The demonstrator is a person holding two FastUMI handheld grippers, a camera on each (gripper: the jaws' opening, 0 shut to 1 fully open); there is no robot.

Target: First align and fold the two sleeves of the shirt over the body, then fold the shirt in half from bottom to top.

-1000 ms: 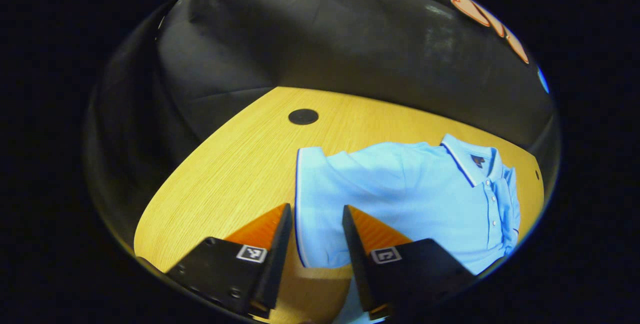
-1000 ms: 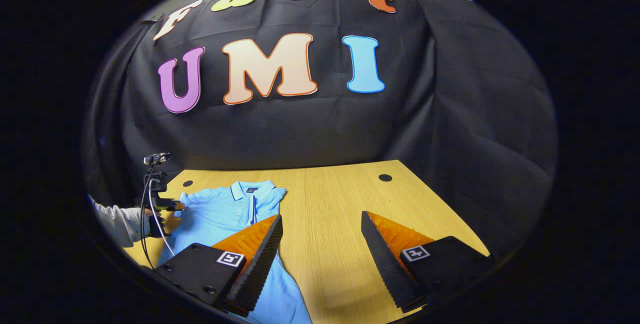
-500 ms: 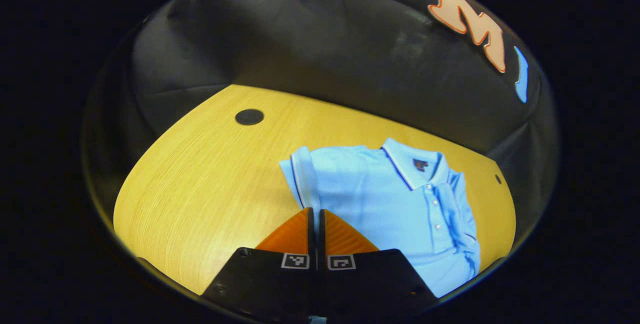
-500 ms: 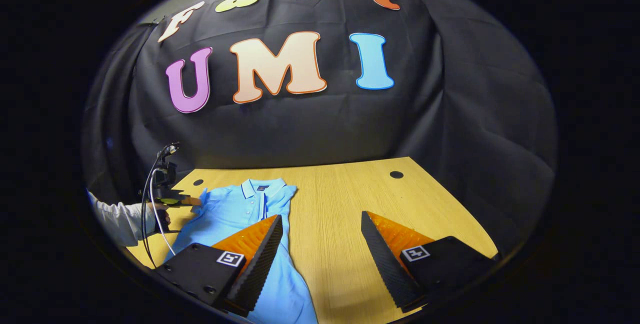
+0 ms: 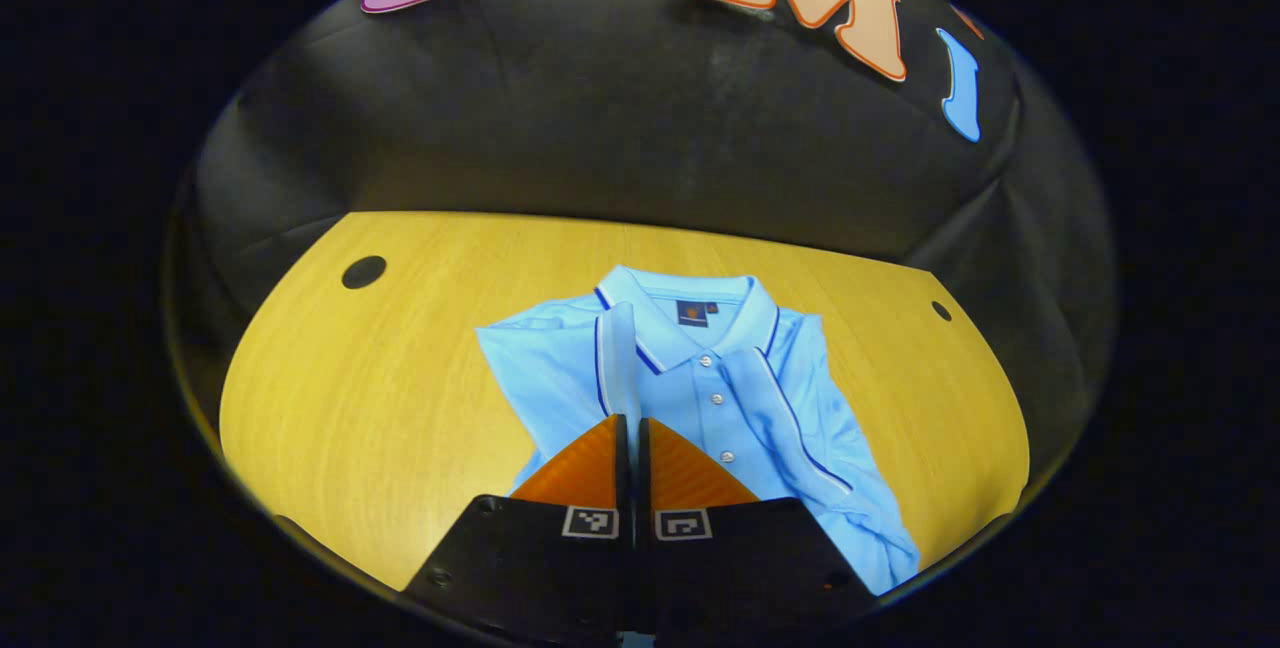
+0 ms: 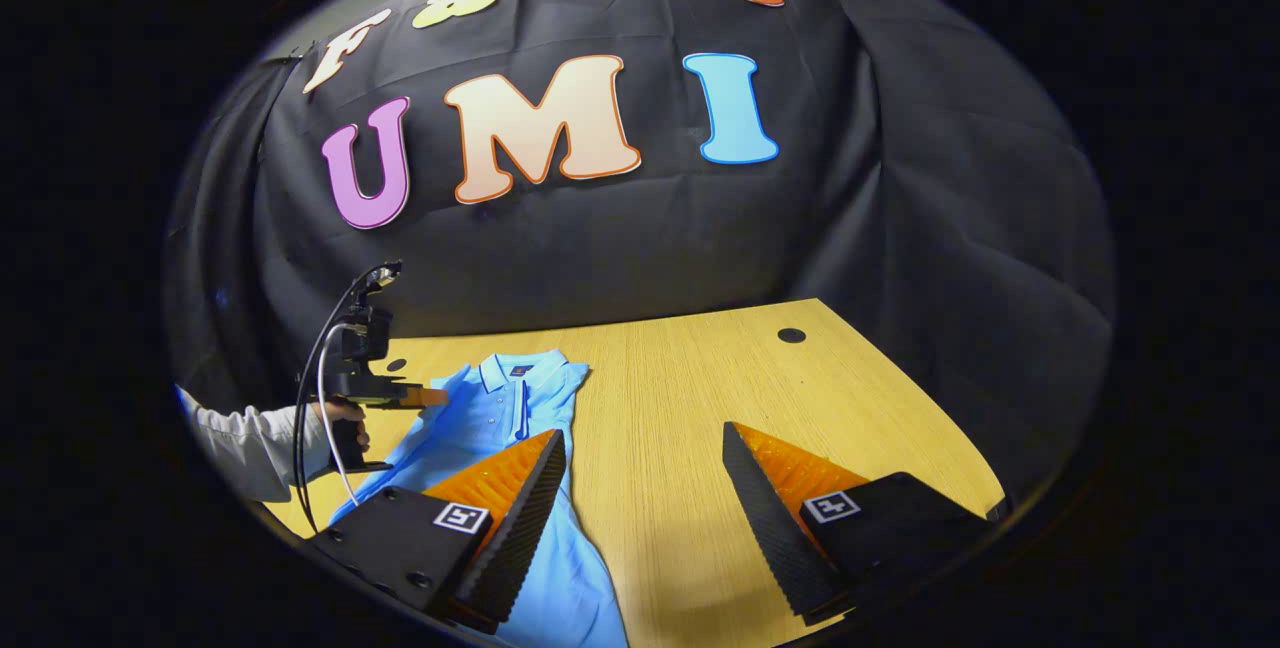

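Observation:
A light blue polo shirt [image 5: 730,398] lies collar-up on the wooden table [image 5: 380,408]. My left gripper [image 5: 630,425] is shut on its sleeve [image 5: 617,358], whose dark-edged cuff rises from between the fingers, lifted over the shirt's chest. The opposite sleeve [image 5: 800,428] lies folded across the body. In the right gripper view the shirt [image 6: 500,408] lies at the left, and the left gripper [image 6: 432,396], held by a hand in a white sleeve [image 6: 250,443], pinches the cloth above it. My right gripper [image 6: 645,443] hangs open over bare table, beside the shirt's lower part.
Round dark cable holes sit in the tabletop's far corners [image 5: 363,272] [image 5: 941,310] [image 6: 791,335]. Black cloth wall rises directly behind the table's far edge [image 6: 650,323]. A cable [image 6: 318,408] hangs from the left gripper. Bare wood [image 6: 700,398] lies to the shirt's right.
My left gripper shut on the sleeve's cuff, then lifted it and swung it inward over the shirt's chest. My right gripper stayed open and hardly moved.

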